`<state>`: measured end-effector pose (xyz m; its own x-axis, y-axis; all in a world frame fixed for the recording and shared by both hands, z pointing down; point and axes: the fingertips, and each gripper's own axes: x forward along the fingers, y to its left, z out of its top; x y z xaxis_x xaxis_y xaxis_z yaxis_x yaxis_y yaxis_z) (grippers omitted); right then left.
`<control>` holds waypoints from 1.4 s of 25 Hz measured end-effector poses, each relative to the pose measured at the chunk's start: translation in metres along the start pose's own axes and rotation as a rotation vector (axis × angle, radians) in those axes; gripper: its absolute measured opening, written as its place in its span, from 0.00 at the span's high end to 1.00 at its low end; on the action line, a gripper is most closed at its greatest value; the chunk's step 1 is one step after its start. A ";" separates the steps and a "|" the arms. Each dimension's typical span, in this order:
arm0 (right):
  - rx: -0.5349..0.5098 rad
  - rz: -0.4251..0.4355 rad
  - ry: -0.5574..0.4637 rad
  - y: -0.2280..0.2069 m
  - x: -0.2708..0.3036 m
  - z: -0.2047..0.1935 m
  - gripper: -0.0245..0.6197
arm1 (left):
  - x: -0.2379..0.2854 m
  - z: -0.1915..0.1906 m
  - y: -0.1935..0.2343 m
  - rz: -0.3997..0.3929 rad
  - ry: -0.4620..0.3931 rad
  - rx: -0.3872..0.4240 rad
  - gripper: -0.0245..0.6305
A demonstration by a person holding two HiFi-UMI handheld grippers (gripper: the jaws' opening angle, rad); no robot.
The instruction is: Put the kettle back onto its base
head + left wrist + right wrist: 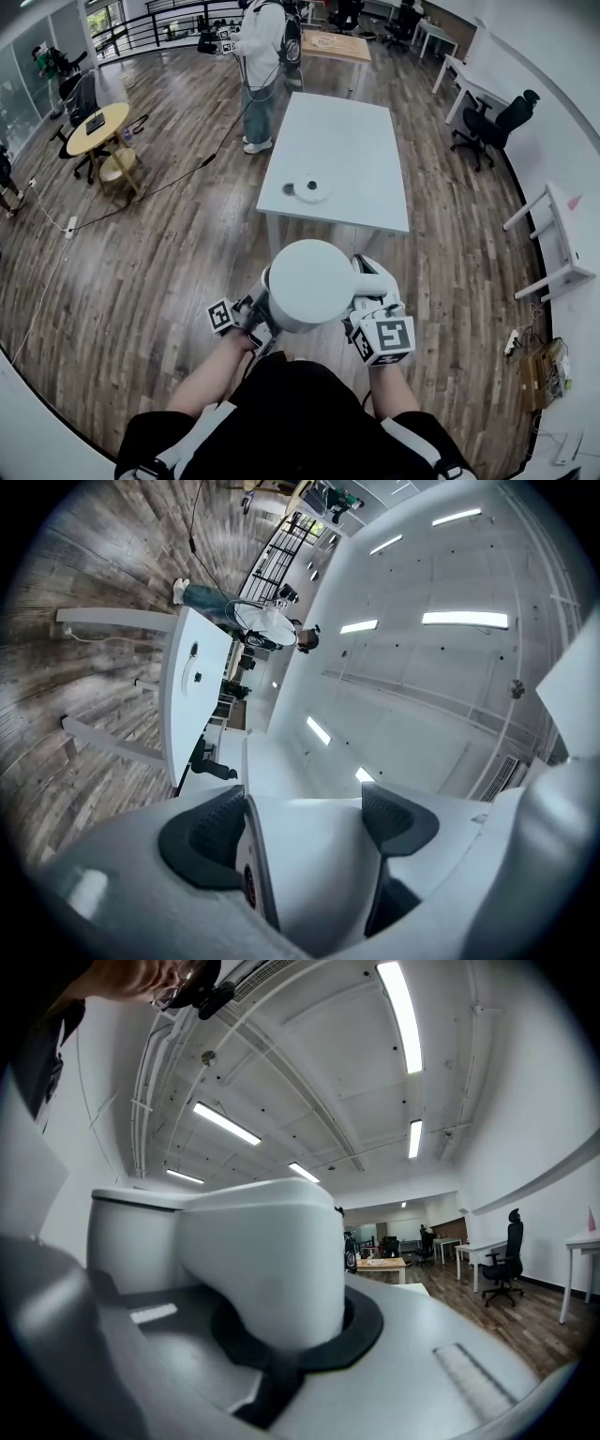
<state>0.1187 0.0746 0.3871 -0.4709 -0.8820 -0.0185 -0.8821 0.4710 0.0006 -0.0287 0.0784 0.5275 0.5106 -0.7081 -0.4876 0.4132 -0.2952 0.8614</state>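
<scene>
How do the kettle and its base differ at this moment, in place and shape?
The kettle is off the table, held between the left gripper and right gripper; the base lies flat on the table. The kettle is a rounded body with a handle; the base is a low disc. Both are white.

There's the kettle: smooth white shell, matt, plastic by the look of it. On the left hand-held gripper the pads are dark, ribbed, seemingly rubber, and the body is pale matt plastic. The bench is plain white and smooth. The floor is wood-grain planks with a soft sheen.
</scene>
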 end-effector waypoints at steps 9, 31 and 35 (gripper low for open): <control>0.008 0.018 0.000 -0.039 0.012 -0.005 0.95 | 0.031 -0.002 0.023 0.008 -0.009 0.015 0.36; 0.016 0.012 0.039 -0.079 0.096 -0.021 0.95 | 0.087 0.060 0.061 0.030 -0.013 -0.018 0.36; 0.018 0.000 0.052 -0.089 0.115 -0.023 0.95 | 0.102 0.073 0.070 0.038 -0.008 -0.037 0.36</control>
<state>0.1429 -0.0692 0.4084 -0.4708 -0.8816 0.0336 -0.8822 0.4705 -0.0169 -0.0033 -0.0612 0.5484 0.5203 -0.7240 -0.4530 0.4211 -0.2440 0.8736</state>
